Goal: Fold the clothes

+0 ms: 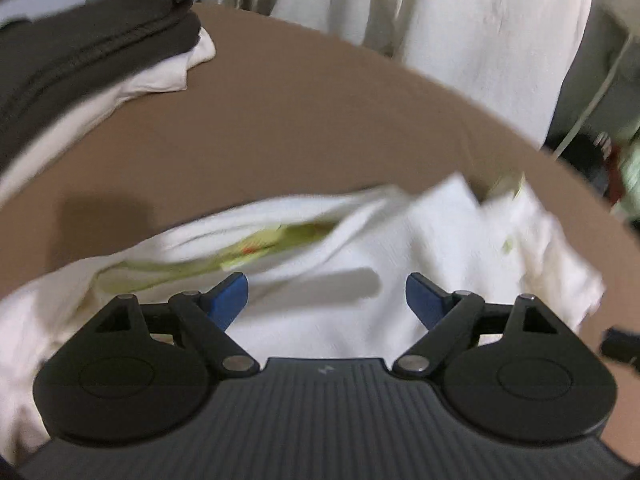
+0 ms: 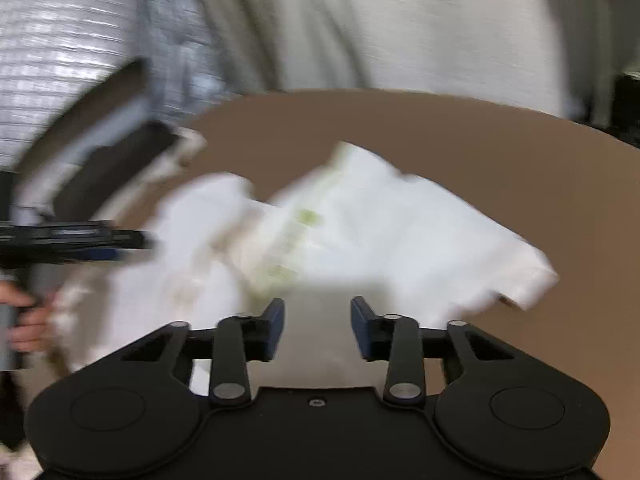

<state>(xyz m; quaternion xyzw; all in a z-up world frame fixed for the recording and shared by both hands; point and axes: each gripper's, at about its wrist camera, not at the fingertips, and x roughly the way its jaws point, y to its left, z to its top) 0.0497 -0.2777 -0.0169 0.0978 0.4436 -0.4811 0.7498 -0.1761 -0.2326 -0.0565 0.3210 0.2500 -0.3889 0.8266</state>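
Observation:
A white garment with a yellow-green print [image 1: 360, 248] lies crumpled on the brown table [image 1: 304, 128]. My left gripper [image 1: 326, 298] hovers over its near part, open wide, with nothing between the blue pads. In the right wrist view the same white garment [image 2: 360, 232] is motion-blurred. My right gripper [image 2: 317, 328] stands open just above it, holding nothing. The left gripper [image 2: 80, 240] shows at the left edge of that view, held by a hand [image 2: 24, 316].
A stack of folded clothes, dark on top of white [image 1: 80, 60], sits at the table's far left. Pale curtains [image 1: 460, 32] and a silvery ribbed surface [image 2: 72, 48] hang behind the table. Dark clutter [image 1: 600, 160] lies past the right edge.

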